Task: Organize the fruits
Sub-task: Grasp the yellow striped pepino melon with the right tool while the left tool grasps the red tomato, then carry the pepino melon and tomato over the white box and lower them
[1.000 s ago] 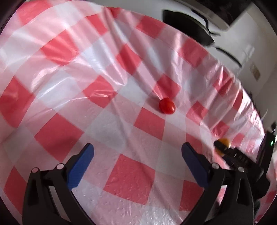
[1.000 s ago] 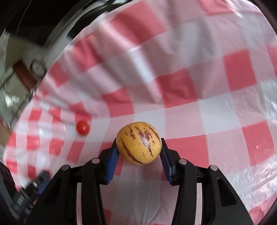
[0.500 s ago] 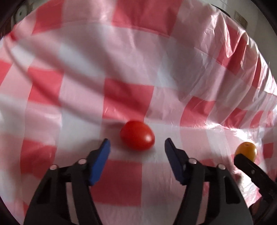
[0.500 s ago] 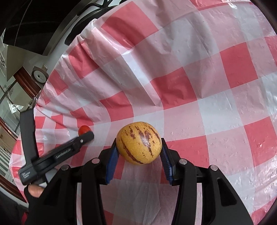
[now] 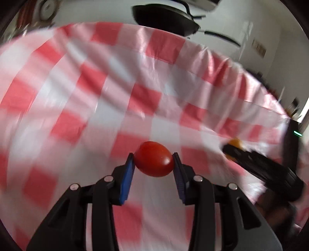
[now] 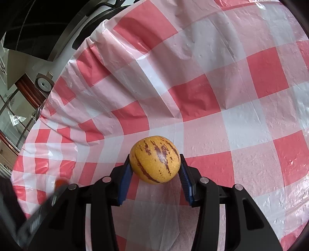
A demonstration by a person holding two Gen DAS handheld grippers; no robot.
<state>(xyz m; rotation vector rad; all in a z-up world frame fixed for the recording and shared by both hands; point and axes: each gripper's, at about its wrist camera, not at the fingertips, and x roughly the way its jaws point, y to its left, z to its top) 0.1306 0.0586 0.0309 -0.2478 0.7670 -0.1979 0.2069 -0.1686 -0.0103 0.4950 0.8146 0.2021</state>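
Observation:
A small red tomato [image 5: 154, 162] sits between the blue pads of my left gripper [image 5: 153, 155]. The jaws are closing and both pads touch its sides, above the red-and-white checked tablecloth [image 5: 77, 96]. This view is blurred by motion. My right gripper [image 6: 154, 157] is shut on a round yellow fruit with dark purple stripes [image 6: 154, 164], held just over the cloth. In the left wrist view that yellow fruit [image 5: 234, 142] shows at the right, at the tip of the right gripper [image 5: 260, 166]. In the right wrist view the tomato [image 6: 61, 181] shows blurred at the lower left.
A black pan-like object [image 5: 164, 17] lies beyond the table's far edge, against a white wall. The cloth hangs in folds over the table edge [image 6: 63, 81], with dark furniture and a window behind it.
My left gripper went from wide open and away from the tomato to closed around it, then drew back from the table's edge with it. The right gripper and its striped fruit stayed still.

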